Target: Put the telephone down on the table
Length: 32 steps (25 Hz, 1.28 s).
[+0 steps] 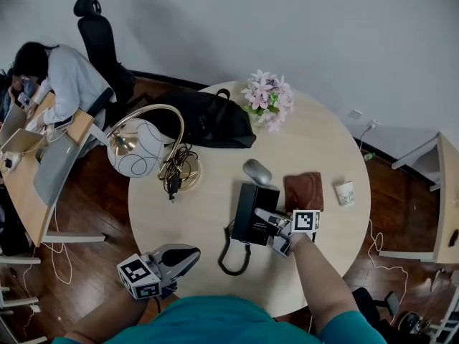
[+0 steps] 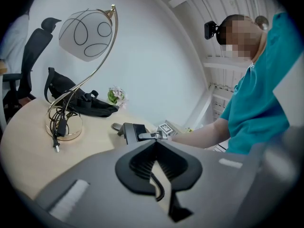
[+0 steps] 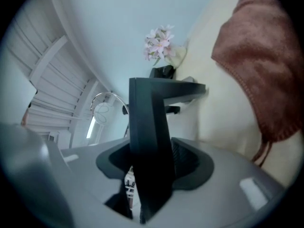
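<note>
The black telephone (image 1: 254, 213) rests on the round table (image 1: 179, 213) near its middle, and its coiled cord (image 1: 233, 258) loops toward the front edge. My right gripper (image 1: 267, 228) is at the telephone's right edge. In the right gripper view that edge (image 3: 147, 127) stands between the jaws of the right gripper (image 3: 156, 151), with a gap showing at one ribbed pad (image 3: 183, 158). My left gripper (image 1: 193, 254) hovers at the front left, apart from the telephone (image 2: 133, 129). The left gripper (image 2: 156, 142) has its tips together and holds nothing.
A grey mouse (image 1: 257, 170), a brown cloth (image 1: 303, 190) and a paper cup (image 1: 346, 192) lie behind and right of the telephone. A globe lamp (image 1: 140, 149), a black bag (image 1: 208, 120) and flowers (image 1: 267, 99) stand further back. A person (image 1: 64, 77) sits at a desk far left.
</note>
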Available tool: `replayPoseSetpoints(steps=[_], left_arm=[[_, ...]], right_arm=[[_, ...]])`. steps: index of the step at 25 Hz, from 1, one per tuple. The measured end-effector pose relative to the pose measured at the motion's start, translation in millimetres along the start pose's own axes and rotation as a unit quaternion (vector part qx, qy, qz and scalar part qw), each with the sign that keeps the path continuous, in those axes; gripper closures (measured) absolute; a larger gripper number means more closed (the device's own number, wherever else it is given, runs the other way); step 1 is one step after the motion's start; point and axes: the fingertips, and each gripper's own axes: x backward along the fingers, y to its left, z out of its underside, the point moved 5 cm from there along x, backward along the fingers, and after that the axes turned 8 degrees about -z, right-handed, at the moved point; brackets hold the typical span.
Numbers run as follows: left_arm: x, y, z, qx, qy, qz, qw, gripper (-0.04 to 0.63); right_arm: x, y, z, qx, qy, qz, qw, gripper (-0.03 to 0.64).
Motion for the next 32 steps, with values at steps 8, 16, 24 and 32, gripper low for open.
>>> replayPoseSetpoints(steps=[8,16,24,32], left_arm=[[4.9,-5.0,-3.2,-0.001,-0.008,0.013,0.9999,0.590],[30.6,-7.4,-10.9,-0.011,-0.029,0.032,0.9990,0.591],[67.7,-4.6,-21.1,-0.025,-0.044,0.072,0.9961,0.591],[82.0,-32.5,-23.3,-0.045,-0.059,0.098,0.9924,0.591]], right_arm=[[30.8,-9.6,-2.2,-0.028,-0.012,0.118,0.993,0.322],[74.6,38.2,22.7,0.008,-0.043,0.156,0.987,0.337],[75.9,157.2,74.9,0.108,-0.110,0.034,0.988,0.617],[77.2,242.8,129.2,0.185,-0.094,-0.036,0.978,0.617]])
